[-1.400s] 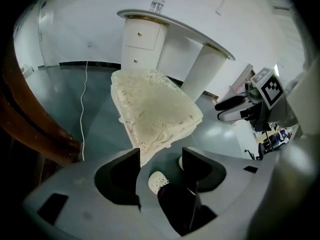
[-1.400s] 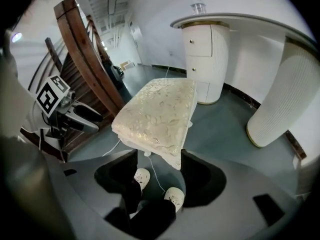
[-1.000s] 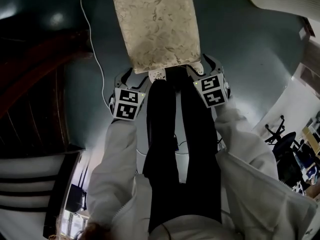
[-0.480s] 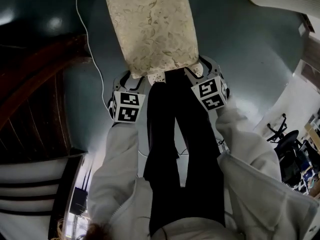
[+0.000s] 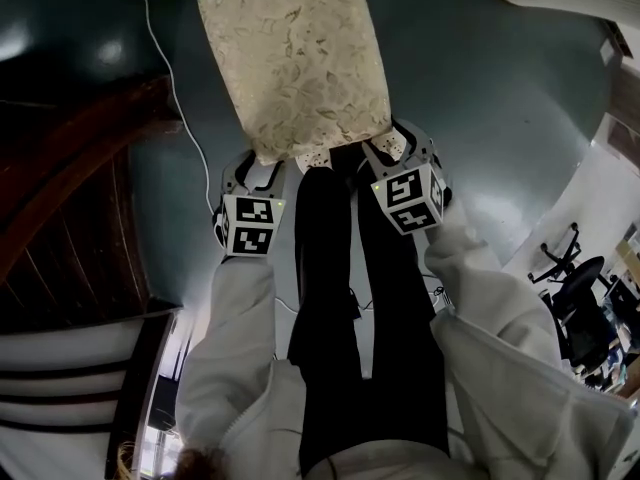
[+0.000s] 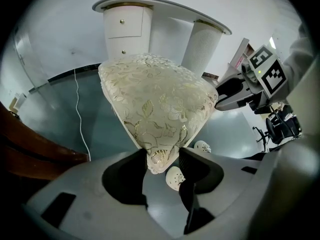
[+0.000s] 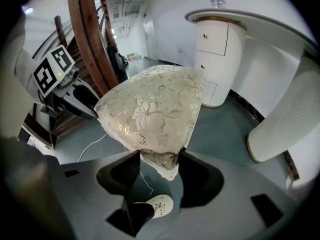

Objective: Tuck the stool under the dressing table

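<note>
Fingers (image 6: 125,176) of my left gripper (image 6: 162,159) have just been closing and pinch the near left corner of the stool (image 5: 295,63). Those of my right gripper (image 7: 159,159) have been closing too and clamp its near right corner. I judge the grip made and the whole push yet to do. The stool stands on the grey floor (image 5: 470,98), well apart from the dressing table (image 6: 122,29). Its padded seat is cream with a gold leaf pattern.
</note>
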`<action>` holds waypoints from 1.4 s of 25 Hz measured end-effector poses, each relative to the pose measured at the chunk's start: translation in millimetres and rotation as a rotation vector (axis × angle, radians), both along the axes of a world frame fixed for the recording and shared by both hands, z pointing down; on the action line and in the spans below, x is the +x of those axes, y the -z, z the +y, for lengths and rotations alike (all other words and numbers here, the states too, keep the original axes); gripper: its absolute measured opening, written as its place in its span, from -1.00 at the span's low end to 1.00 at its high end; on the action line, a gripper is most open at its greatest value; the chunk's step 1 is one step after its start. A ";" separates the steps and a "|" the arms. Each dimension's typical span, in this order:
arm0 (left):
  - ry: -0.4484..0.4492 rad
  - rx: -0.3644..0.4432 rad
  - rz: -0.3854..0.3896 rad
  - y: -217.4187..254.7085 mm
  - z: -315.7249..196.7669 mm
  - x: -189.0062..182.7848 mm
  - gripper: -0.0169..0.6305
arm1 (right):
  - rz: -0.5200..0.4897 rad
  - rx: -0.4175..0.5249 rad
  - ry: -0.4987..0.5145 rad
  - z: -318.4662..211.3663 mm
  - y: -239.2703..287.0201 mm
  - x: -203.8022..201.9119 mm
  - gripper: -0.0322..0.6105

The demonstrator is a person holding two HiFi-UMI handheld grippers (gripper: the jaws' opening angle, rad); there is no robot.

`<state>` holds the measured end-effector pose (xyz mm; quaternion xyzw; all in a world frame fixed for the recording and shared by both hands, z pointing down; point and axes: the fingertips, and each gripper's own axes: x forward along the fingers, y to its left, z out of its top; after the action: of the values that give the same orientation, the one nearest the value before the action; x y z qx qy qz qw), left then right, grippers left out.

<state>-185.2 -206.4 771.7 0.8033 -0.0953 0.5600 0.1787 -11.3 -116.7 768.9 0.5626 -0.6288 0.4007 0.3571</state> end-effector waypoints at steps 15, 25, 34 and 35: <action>-0.131 0.042 0.021 -1.5 -9.0 46.7 -0.34 | 0.006 -0.032 -0.134 18.9 3.0 27.6 -0.07; -0.340 0.071 0.059 -0.2 37.2 189.6 -0.34 | 0.041 -0.066 -0.297 99.2 3.7 139.4 -0.14; -0.392 0.067 0.101 -1.5 28.9 186.9 -0.34 | 0.084 -0.086 -0.395 97.3 3.0 127.3 -0.12; -0.390 0.068 0.103 -1.7 28.9 186.5 -0.34 | 0.088 -0.085 -0.398 97.5 2.8 126.9 -0.12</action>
<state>1.3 -177.4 773.5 0.8398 0.0528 0.5386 0.0442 115.6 -19.2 766.1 0.6771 -0.4717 0.4643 0.3216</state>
